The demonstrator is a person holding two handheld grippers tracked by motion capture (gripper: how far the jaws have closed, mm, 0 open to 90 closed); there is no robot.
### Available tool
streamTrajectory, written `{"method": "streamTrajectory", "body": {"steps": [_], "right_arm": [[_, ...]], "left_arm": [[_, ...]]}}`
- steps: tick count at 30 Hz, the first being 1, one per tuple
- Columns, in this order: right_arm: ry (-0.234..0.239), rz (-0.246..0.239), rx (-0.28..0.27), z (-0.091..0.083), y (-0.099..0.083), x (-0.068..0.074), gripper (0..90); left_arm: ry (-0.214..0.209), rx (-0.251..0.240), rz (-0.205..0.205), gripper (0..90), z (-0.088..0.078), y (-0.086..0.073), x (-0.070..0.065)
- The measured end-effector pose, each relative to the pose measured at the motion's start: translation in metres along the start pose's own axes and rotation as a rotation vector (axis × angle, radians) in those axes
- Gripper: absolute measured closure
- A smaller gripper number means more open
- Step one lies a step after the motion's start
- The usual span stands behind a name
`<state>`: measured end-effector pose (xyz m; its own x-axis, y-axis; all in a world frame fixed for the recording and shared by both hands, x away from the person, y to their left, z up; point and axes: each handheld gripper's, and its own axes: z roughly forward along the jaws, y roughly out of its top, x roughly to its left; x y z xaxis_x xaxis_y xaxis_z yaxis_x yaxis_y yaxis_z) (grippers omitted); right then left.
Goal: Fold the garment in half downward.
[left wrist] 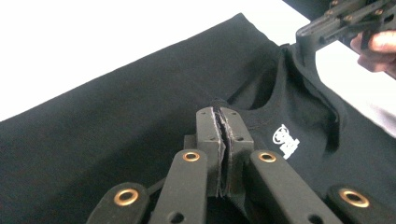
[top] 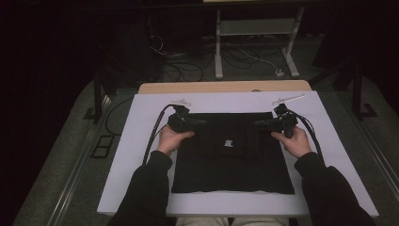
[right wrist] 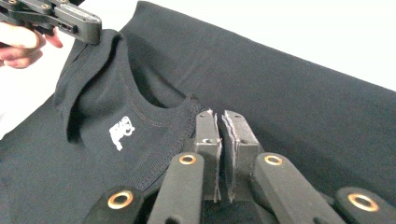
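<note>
Both grippers (top: 203, 123) (top: 256, 125) point inward, apparently pinching the black shirt (top: 230, 165).

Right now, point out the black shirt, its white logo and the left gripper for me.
black shirt (top: 226, 174): high view, lower body panel.
white logo (left wrist: 286, 141): left gripper view, middle of the white print below the neckline.
left gripper (left wrist: 223, 122): left gripper view, between its fingertips, shut on the shirt's fabric.

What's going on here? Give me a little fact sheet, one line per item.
Item: black shirt with a small white logo
Surface: white board on a table
Left claw: shut on the shirt, cloth pinched
Right claw: shut on the shirt near the ribbed neckline
Work: both claws grip the shirt's upper part, apparently folding it
</note>
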<state>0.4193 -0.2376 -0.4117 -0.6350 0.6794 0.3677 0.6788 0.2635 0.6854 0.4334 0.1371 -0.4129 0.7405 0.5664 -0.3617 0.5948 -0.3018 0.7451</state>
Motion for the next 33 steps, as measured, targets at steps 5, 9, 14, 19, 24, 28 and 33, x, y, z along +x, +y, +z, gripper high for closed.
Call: {"method": "streamTrajectory", "body": {"steps": [5, 9, 14, 19, 24, 28, 33], "right_arm": [[0.019, 0.022, -0.014, -0.004, -0.004, 0.004, 83.6], [0.028, 0.021, -0.02, -0.007, -0.008, 0.009, 83.6], [0.041, 0.035, -0.032, -0.011, -0.013, 0.013, 83.5], [0.049, 0.041, -0.038, -0.015, -0.017, 0.015, 83.6], [0.061, 0.049, -0.045, -0.019, -0.02, 0.018, 83.6], [0.066, 0.048, -0.042, -0.02, -0.023, 0.021, 83.6], [0.07, 0.055, -0.044, -0.023, -0.028, 0.026, 83.5]], "left_arm": [[-0.017, -0.009, 0.007, 86.3, -0.003, -0.002, -0.008], [-0.019, -0.023, 0.014, 86.3, -0.007, -0.004, -0.013], [-0.019, -0.037, 0.002, 86.2, -0.014, -0.008, -0.015], [-0.017, -0.035, 0.001, 86.2, -0.019, -0.013, -0.017], [-0.024, -0.043, -0.001, 86.2, -0.022, -0.016, -0.021], [-0.03, -0.042, 0.006, 86.1, -0.024, -0.018, -0.026], [-0.032, -0.034, 0.011, 85.9, -0.026, -0.022, -0.03]]}}
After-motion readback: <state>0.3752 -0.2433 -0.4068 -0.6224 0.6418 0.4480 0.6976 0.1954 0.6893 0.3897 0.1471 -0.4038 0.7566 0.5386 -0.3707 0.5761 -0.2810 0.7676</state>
